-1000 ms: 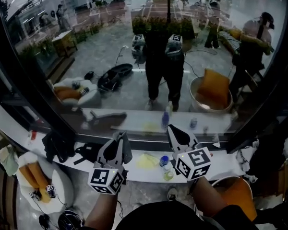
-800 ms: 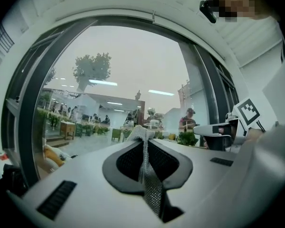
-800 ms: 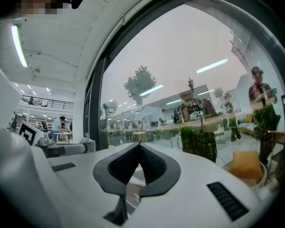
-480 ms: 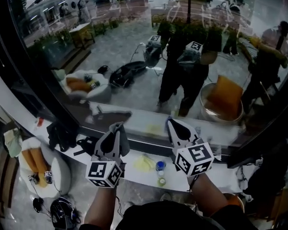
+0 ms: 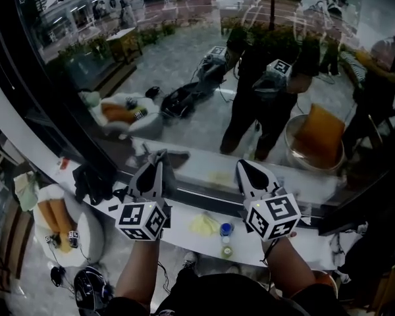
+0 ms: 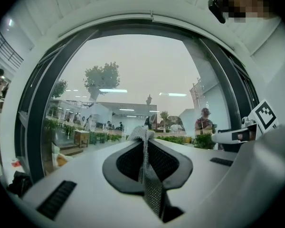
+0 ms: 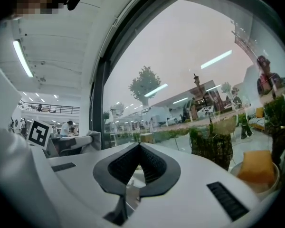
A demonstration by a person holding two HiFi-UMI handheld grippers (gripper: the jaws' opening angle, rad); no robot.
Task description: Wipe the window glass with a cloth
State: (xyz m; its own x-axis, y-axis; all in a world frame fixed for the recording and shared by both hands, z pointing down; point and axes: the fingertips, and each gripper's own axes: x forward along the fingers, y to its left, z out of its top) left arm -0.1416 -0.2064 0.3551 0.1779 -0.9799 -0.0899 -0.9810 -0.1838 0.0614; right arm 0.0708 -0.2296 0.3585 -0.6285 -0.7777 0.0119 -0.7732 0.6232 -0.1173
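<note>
Cloth (image 6: pixel 146 172), a grey mesh strip, is clamped in the left gripper (image 5: pixel 158 158) just before the window glass (image 5: pixel 184 64); the right gripper (image 5: pixel 245 166) is closed and empty.

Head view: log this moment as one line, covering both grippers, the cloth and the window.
left gripper: shut on grey cloth | right gripper: shut, empty | window glass: both grippers pointed at it, contact unclear
</note>
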